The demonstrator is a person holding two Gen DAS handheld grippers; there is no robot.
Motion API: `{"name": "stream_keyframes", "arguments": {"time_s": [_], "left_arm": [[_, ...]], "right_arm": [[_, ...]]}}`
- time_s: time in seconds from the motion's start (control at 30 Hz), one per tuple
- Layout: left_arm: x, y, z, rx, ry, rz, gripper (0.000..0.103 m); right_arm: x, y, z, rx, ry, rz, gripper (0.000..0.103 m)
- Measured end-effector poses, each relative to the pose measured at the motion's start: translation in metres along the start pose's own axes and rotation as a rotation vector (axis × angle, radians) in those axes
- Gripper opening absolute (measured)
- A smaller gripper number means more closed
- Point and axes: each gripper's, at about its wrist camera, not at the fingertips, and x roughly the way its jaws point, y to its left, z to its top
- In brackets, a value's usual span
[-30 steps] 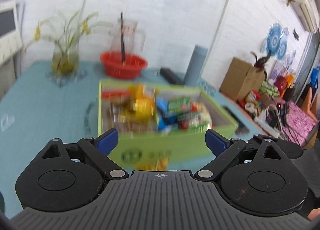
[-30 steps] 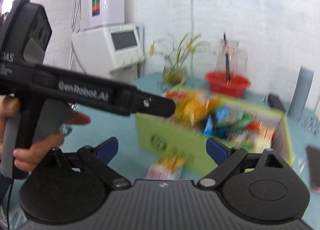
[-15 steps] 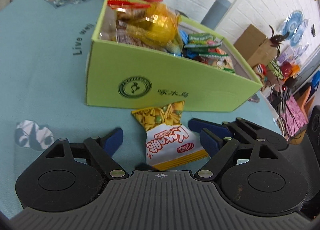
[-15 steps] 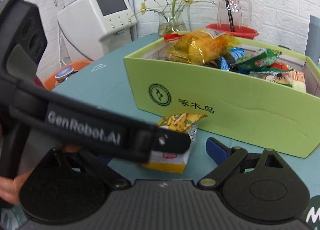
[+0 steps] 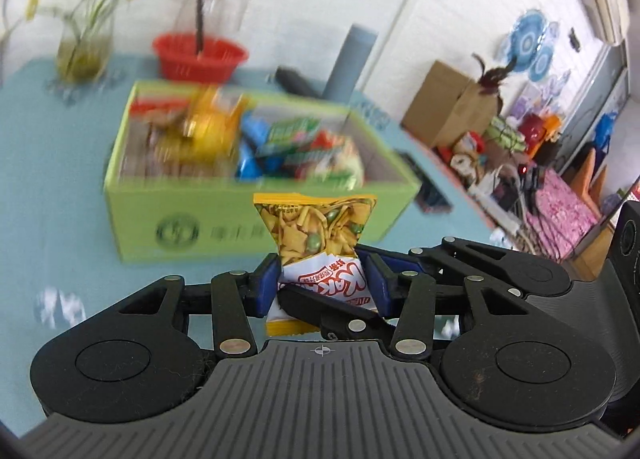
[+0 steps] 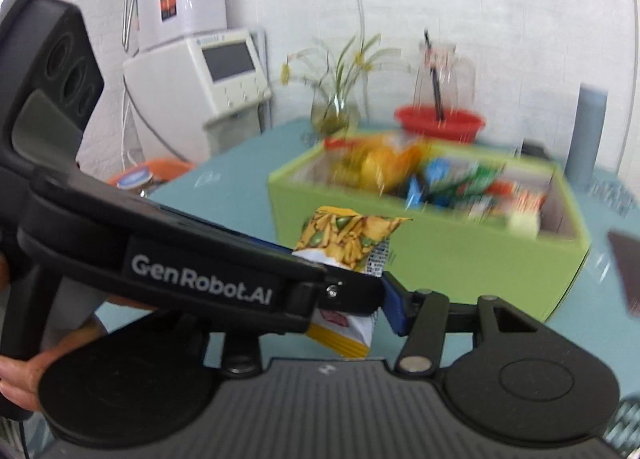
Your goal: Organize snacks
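Observation:
A yellow and white snack packet [image 5: 316, 243] stands upright between both grippers, lifted above the teal table. My left gripper [image 5: 322, 285] is shut on its white lower half. My right gripper [image 6: 360, 299] is shut on the same packet [image 6: 348, 235]; its left finger is hidden behind the left gripper's body, which crosses the right wrist view. A green cardboard box [image 5: 200, 227] full of snack packets sits just beyond the packet; it also shows in the right wrist view [image 6: 460, 255].
A red basket [image 5: 200, 57], a glass jug, a vase of flowers [image 5: 82, 47] and a grey cylinder [image 5: 348, 59] stand behind the box. A white machine [image 6: 200, 75] stands at the table's far left. Clutter and a cardboard box [image 5: 448, 107] lie off the right edge.
Both grippers have closed on the packet that lay on the table in front of the box and have lifted it upright off the table.

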Motion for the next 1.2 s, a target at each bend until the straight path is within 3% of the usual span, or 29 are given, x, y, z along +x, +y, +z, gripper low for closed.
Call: {"name": "stream_keyframes", "arguments": {"time_s": [0.17,0.3,0.43,0.5,0.63,0.73,0.8,0.87,1.0,1.2], "left_arm": [[0.031,-0.009,0.071,0.031,-0.041,0.025,0.028],[0.089,0.003,0.108,0.005,0.017,0.061,0.027],[0.141,0.025,0.102,-0.013,0.089,0.124,0.034],[0.148,0.029,0.094,0.018,0.068,0.134,0.037],[0.145,0.028,0.092,0.05,0.057,0.163,0.044],[0.134,0.027,0.093,0.033,0.031,0.159,0.054],[0.117,0.023,0.093,0.022,-0.017,0.13,0.071],[0.094,0.014,0.093,0.038,-0.082,0.109,0.072],[0.046,-0.004,0.081,0.065,-0.193,0.144,0.083],[-0.021,-0.029,0.018,0.031,-0.269,0.172,0.092]], "right_arm": [[0.033,-0.048,0.062,-0.024,-0.002,-0.05,0.059],[0.085,-0.091,0.08,0.012,0.083,-0.055,0.059],[0.134,-0.117,0.064,0.067,0.181,-0.023,0.062],[0.142,-0.122,0.052,0.079,0.168,-0.014,0.068],[0.141,-0.123,0.048,0.099,0.154,0.005,0.071],[0.133,-0.122,0.051,0.092,0.146,-0.03,0.082],[0.12,-0.119,0.053,0.078,0.116,-0.09,0.097],[0.101,-0.121,0.053,0.084,0.069,-0.093,0.098],[0.046,-0.121,0.045,0.124,-0.007,-0.096,0.102],[-0.046,-0.085,-0.002,0.18,-0.103,-0.18,0.102]]}}
